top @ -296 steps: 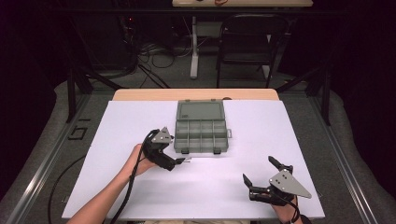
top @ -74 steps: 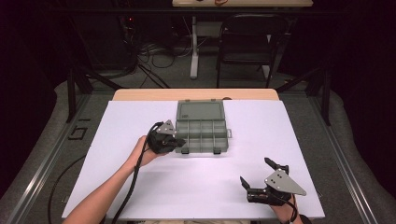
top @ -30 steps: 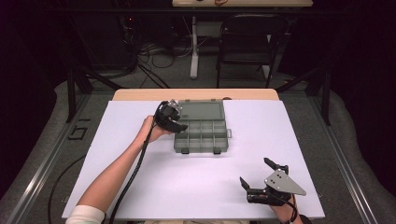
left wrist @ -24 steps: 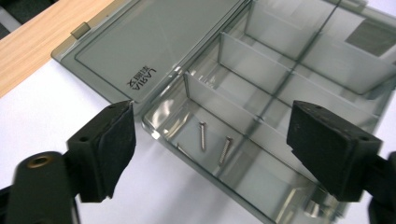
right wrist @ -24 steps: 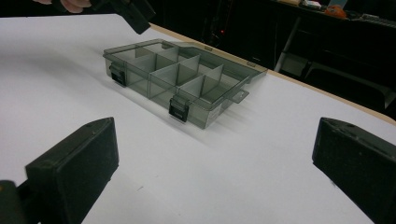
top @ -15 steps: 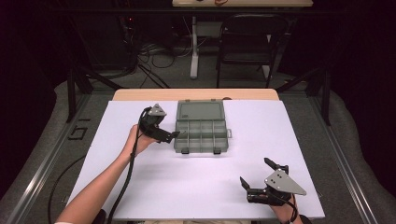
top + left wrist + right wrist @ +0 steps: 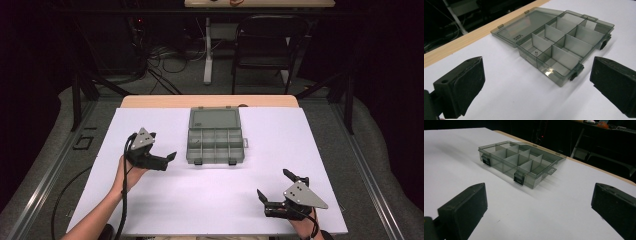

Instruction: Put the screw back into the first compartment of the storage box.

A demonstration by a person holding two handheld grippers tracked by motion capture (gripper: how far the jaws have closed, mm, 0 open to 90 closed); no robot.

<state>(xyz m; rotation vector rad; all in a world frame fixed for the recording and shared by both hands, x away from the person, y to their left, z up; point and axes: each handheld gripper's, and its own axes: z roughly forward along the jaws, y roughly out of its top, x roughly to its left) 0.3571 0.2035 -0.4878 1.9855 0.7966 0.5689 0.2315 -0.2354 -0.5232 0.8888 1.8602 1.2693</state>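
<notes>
Left claw (image 7: pixel 167 161): held above the white surface (image 7: pixel 215 200), just left of the organizer box (image 7: pixel 215 142), jaws spread wide with nothing between them; they have just been opening.
Left claw, own view: both black pads (image 7: pixel 471 85) stand at the frame's edges, and the box (image 7: pixel 564 47) lies ahead of the gap, apart from them.
Right claw (image 7: pixel 274 187): low at the near right corner of the surface, well apart from the box, jaws released and empty.
Right claw, own view: the pads (image 7: pixel 466 207) frame bare white surface (image 7: pixel 554 212), with the box (image 7: pixel 521 165) farther off.
Organizer box: smoky clear plastic, on the surface at centre toward the far edge, lid (image 7: pixel 215 119) folded back flat, divided compartments exposed.
What the left claw view adds: a small thin pin-like item (image 7: pixel 536 53) standing in the compartment nearest the lid hinge on that side; possibly a screw or nail, too small to tell. The high view shows no more than a faint speck there.
What the right claw view adds: the two dark front latches (image 7: pixel 518 179) hanging on the box's near wall, and a tab on the lid edge.
What the high view adds: both hands on the claws, the trailing cable (image 7: pixel 122 200) of the left one, and a chair (image 7: pixel 265 45) beyond the surface.
</notes>
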